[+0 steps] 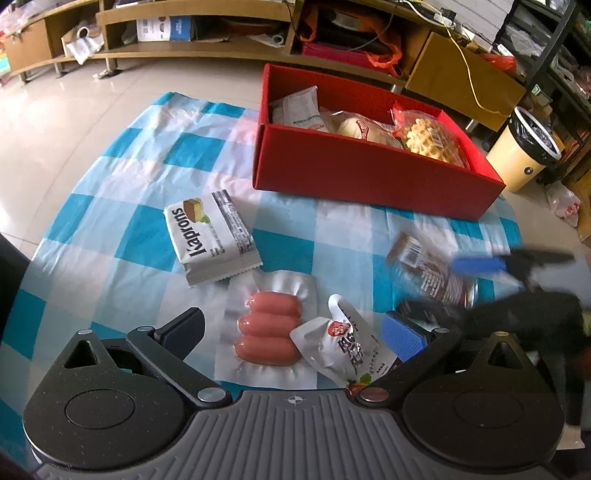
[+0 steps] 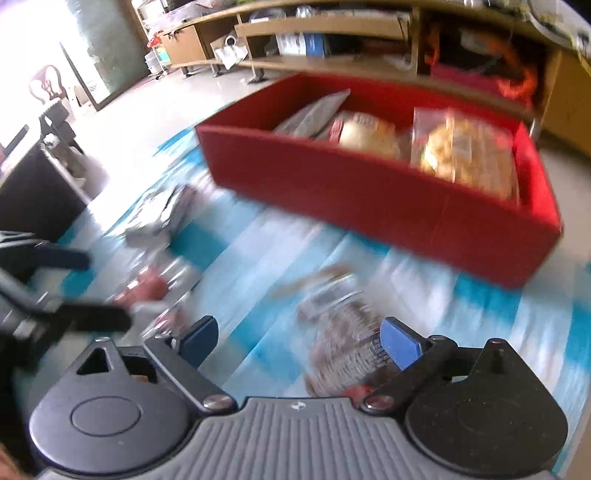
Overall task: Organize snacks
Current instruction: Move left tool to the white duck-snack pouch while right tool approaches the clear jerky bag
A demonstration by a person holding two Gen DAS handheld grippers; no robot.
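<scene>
A red box (image 1: pixel 369 173) on a blue-and-white checked cloth (image 1: pixel 140 155) holds several snack packs. On the cloth lie a white Kaprons pack (image 1: pixel 210 236), a vacuum pack of three sausages (image 1: pixel 267 328), a white pouch (image 1: pixel 343 343) and a clear brown-printed snack bag (image 1: pixel 432 273). My left gripper (image 1: pixel 295 332) is open, low over the sausages and pouch. My right gripper (image 2: pixel 299 339) is open around the brown-printed bag (image 2: pixel 343 343), blurred by motion; it also shows in the left wrist view (image 1: pixel 454 291). The red box also shows in the right wrist view (image 2: pixel 369 195).
Wooden shelving (image 1: pixel 221 33) runs along the back wall behind the box. A cream bin (image 1: pixel 524 151) with a black liner stands right of the box. A white plastic bag (image 1: pixel 565 206) lies on the floor nearby. A dark cabinet (image 2: pixel 37 192) stands at the left.
</scene>
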